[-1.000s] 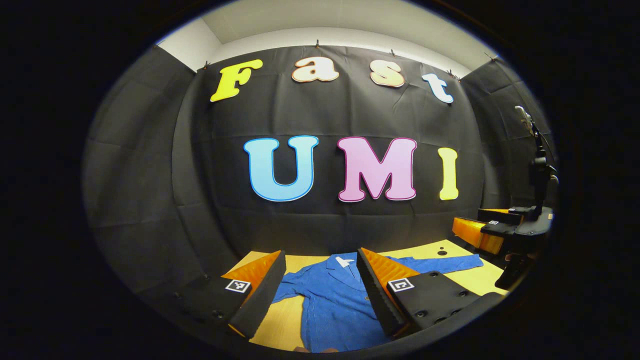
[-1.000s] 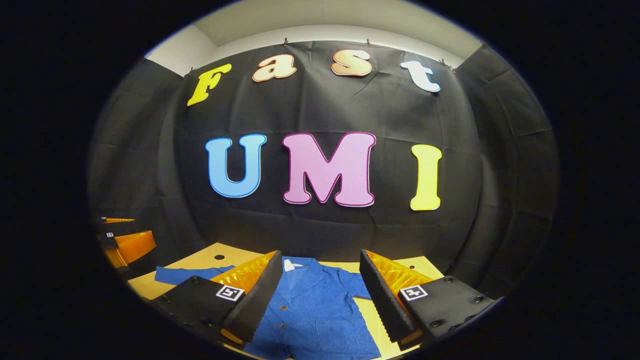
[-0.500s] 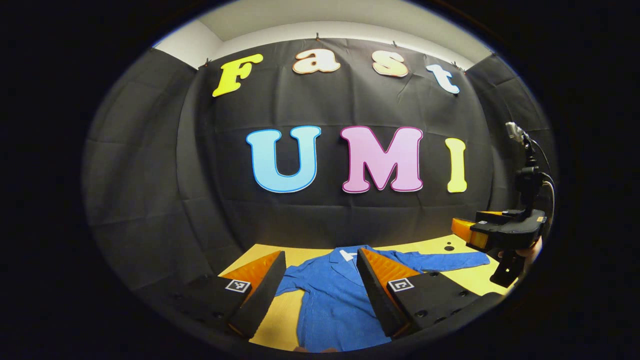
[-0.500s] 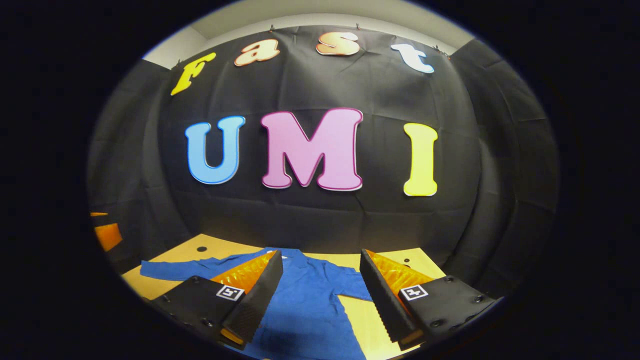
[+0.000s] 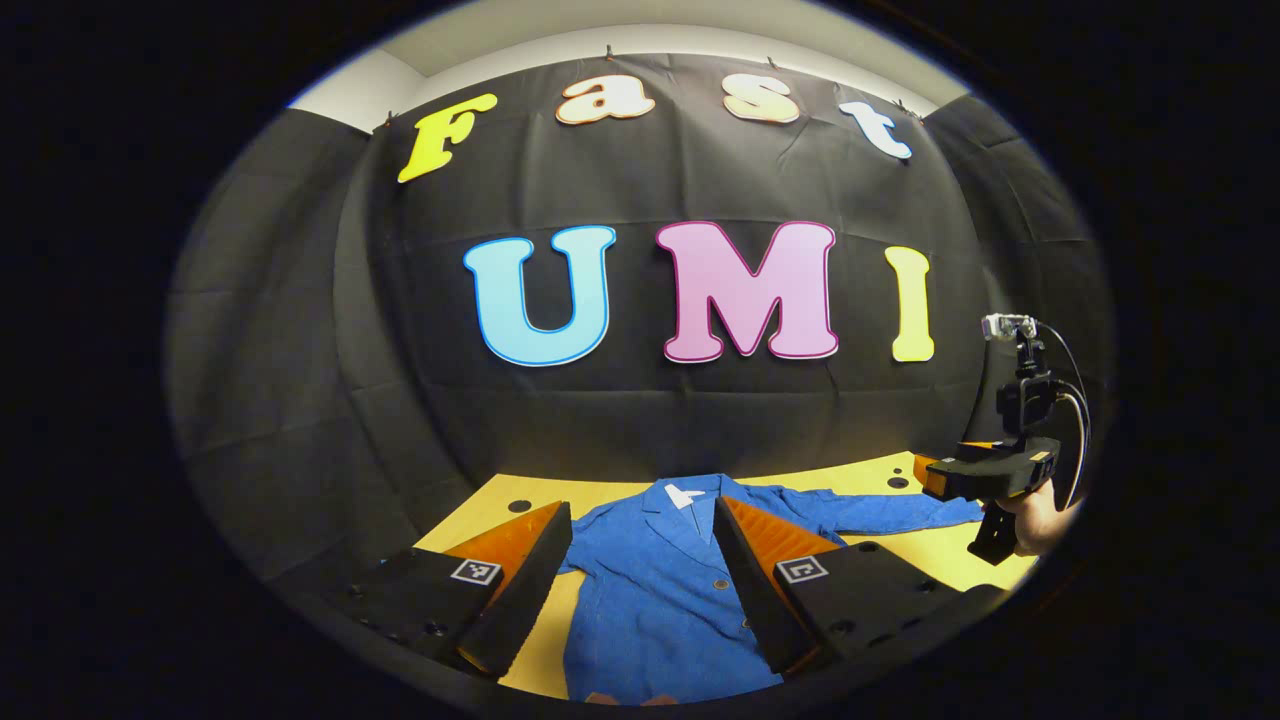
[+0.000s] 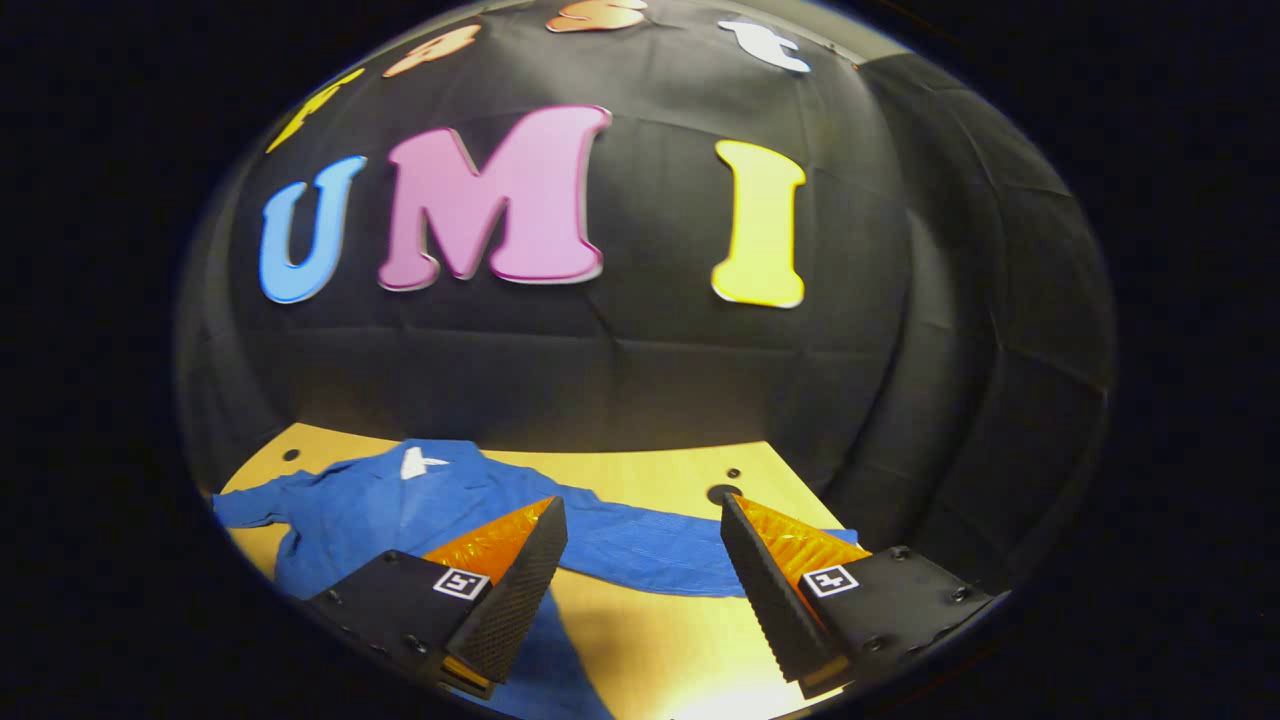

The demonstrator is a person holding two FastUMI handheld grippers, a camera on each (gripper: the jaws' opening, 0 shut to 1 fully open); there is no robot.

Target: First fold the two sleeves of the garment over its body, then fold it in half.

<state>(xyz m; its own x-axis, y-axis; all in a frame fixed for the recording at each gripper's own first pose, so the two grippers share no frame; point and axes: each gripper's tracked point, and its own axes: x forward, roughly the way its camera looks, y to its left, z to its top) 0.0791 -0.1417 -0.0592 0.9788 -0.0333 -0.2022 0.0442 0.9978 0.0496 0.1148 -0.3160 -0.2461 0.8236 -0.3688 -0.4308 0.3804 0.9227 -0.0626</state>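
A blue buttoned garment (image 5: 660,590) lies flat on the wooden table (image 5: 930,555), collar toward the wall, both sleeves stretched out sideways. My left gripper (image 5: 640,580) hangs open above the garment's body, touching nothing. In the left gripper view the right gripper (image 5: 985,478), held by a hand (image 5: 1035,520), hovers over the end of the right sleeve (image 5: 900,512). In the right gripper view my right gripper (image 6: 640,580) is open above that sleeve (image 6: 650,550), which crosses between its fingers; the garment's collar (image 6: 415,465) lies to the left.
The black cloth wall stands close behind the table. Small dark holes (image 6: 722,492) mark the tabletop near the far right corner. Bare wood (image 6: 650,650) lies in front of the sleeve in the right gripper view.
The right gripper has swung to the right and tipped down, from over the garment's body to over the right sleeve. The left gripper has tilted down a little over the body.
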